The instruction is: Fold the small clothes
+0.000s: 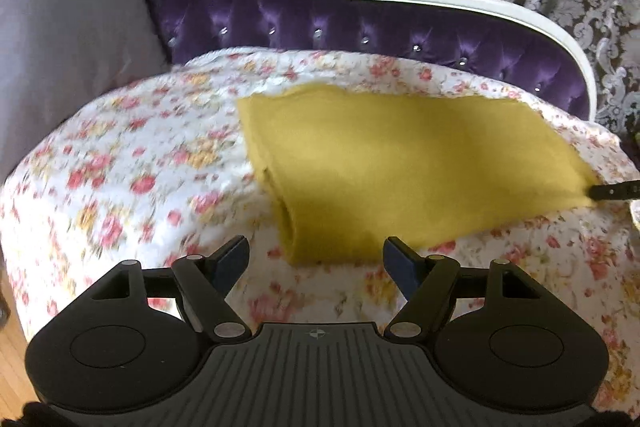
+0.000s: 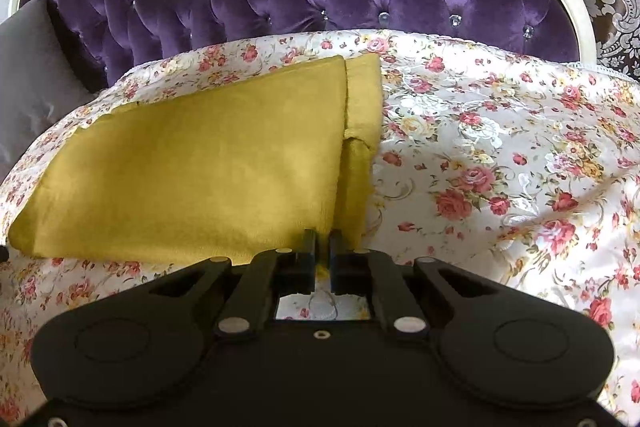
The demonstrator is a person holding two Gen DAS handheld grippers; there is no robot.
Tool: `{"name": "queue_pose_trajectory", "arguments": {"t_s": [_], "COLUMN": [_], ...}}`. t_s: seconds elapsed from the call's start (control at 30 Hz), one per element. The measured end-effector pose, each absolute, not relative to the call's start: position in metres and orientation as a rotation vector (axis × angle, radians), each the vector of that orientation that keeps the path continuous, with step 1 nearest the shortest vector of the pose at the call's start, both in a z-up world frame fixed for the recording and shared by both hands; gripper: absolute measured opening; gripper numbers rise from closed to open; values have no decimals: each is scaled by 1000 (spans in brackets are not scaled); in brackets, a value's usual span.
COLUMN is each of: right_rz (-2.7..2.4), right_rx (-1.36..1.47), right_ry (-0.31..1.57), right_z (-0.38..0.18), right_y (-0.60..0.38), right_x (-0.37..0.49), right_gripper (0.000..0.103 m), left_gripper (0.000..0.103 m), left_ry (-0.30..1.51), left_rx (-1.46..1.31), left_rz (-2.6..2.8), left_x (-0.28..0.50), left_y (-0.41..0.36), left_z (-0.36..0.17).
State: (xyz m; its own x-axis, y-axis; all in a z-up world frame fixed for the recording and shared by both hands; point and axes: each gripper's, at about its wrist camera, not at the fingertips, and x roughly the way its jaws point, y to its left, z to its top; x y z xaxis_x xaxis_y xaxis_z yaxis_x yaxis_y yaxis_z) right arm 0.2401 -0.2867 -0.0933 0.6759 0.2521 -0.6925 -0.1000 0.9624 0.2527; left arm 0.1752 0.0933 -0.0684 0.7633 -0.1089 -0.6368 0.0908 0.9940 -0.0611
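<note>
Folding midway: right tongs pinched the yellow cloth corner at lower centre on the floral bedspread; left tongs gaped empty, likely needing its near corner next.

My left gripper is matte black: two round housings, a ribbed centre plate with a small crosshair mark, silver pivot pins, and dark blue pads on the fingers. My right gripper is the same black, with one small centre screw
</note>
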Motion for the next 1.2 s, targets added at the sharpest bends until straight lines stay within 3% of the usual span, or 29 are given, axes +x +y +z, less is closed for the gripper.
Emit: {"name": "queue_pose_trajectory", "arguments": {"t_s": [0.1, 0.17, 0.43, 0.57, 0.87, 1.1, 1.2], "right_rz": [202, 203, 211, 216, 252, 230, 239], "right_rx": [204, 211, 217, 222, 282, 280, 296], "right_ry": [806, 806, 803, 803, 763, 834, 813], "right_z": [-93, -93, -94, -93, -74, -97, -89], "right_y": [-287, -288, -289, -290, -306, -310, -314], "right_x": [241, 241, 242, 243, 231, 235, 234], "right_gripper": [12, 12, 12, 12, 8, 9, 21], "left_gripper": [71, 58, 31, 4, 3, 3, 6], "left_ry": [697, 706, 756, 771, 788, 862, 836], "left_rx": [-33, -40, -83, -137, -196, -90, -38], "left_rz": [-128, -140, -121, -103, -222, -178, -166], "left_x": [187, 195, 208, 214, 198, 200, 199], "left_y": [88, 85, 85, 93, 124, 122, 117], "left_z": [-69, -70, -80, -82, -52, -76, -64]}}
